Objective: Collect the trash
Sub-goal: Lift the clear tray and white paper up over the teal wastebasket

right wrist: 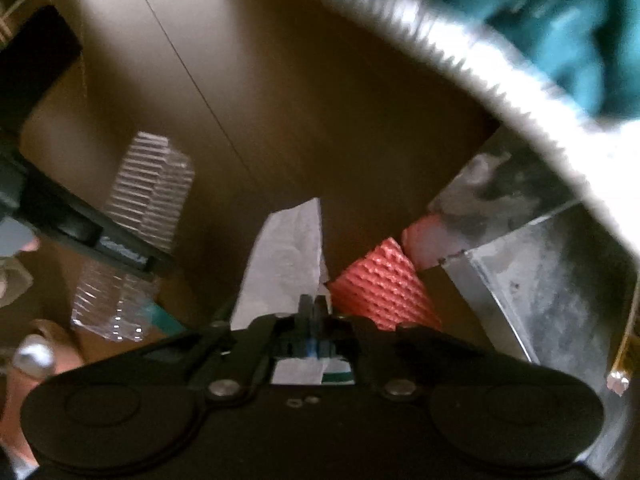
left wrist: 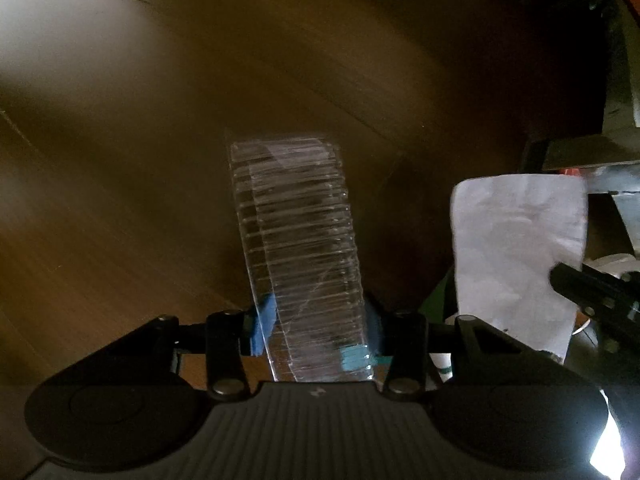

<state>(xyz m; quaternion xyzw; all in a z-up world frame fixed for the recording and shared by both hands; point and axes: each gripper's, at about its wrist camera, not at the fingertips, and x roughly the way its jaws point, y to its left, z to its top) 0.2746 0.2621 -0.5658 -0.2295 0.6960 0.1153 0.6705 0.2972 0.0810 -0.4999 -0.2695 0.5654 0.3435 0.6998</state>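
Observation:
A clear ribbed plastic bottle (left wrist: pixel 298 240) stands between the blue pads of my left gripper (left wrist: pixel 316 332), which is shut on its lower part above the brown wooden floor (left wrist: pixel 120 140). A white piece of paper (left wrist: pixel 516 248) hangs to the right, pinched by my right gripper (left wrist: pixel 580 284). In the right wrist view my right gripper (right wrist: pixel 314 308) has its jaws together on the white paper (right wrist: pixel 286 256). The bottle (right wrist: pixel 152 196) shows at the left there, crossed by the left gripper's black finger (right wrist: pixel 120 252).
A red foam mesh sleeve (right wrist: pixel 384 284) lies just right of the paper, against a grey metal piece (right wrist: pixel 540 260). A white toothed edge (right wrist: pixel 440 32) with teal cloth (right wrist: pixel 580 40) fills the upper right. A hand (right wrist: pixel 36 356) shows at lower left.

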